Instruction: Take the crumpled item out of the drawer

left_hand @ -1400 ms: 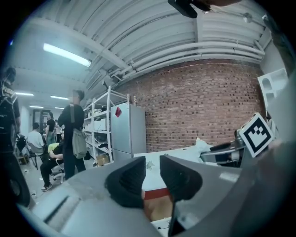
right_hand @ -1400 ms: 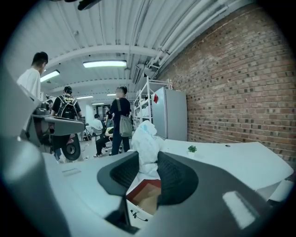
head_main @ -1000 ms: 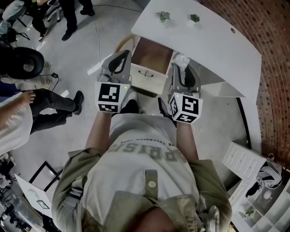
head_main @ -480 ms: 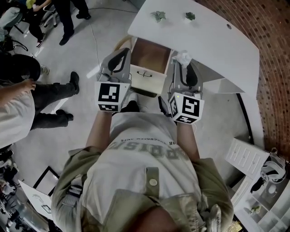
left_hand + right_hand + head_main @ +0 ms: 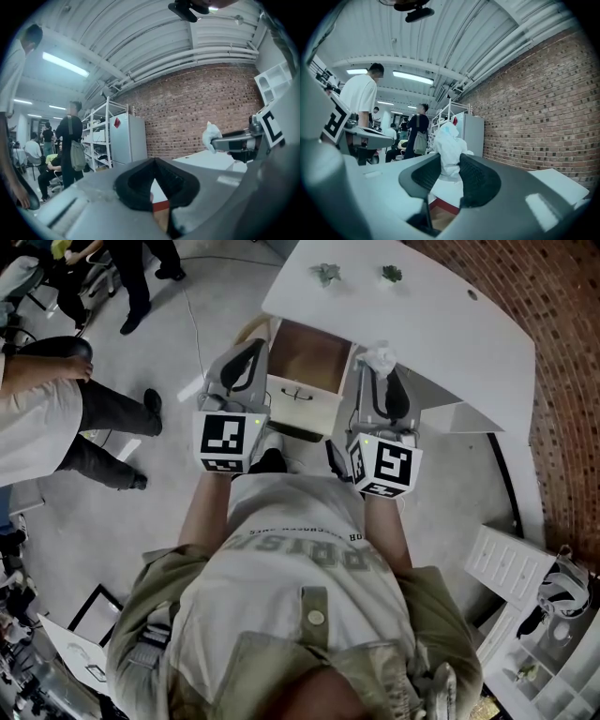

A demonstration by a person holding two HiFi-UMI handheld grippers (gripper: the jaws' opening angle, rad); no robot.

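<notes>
only the bystander (image 5: 42, 418) at left has shifted; both grippers sit as before. white desk (image 5: 441, 324) offers bare room right of the open drawer (image 5: 314, 352). left gripper (image 5: 249, 357) is closed, empty. right gripper (image 5: 449, 176) pinches the crumpled item (image 5: 449, 145), above the drawer's right rim; best to keep squeezing and clear the desk edge.

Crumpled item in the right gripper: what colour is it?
White crumpled item; right gripper view shows it best.

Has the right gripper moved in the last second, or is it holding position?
No. The right gripper, shut on the crumpled paper, sits at the white desk edge beside the open drawer, as before.
</notes>
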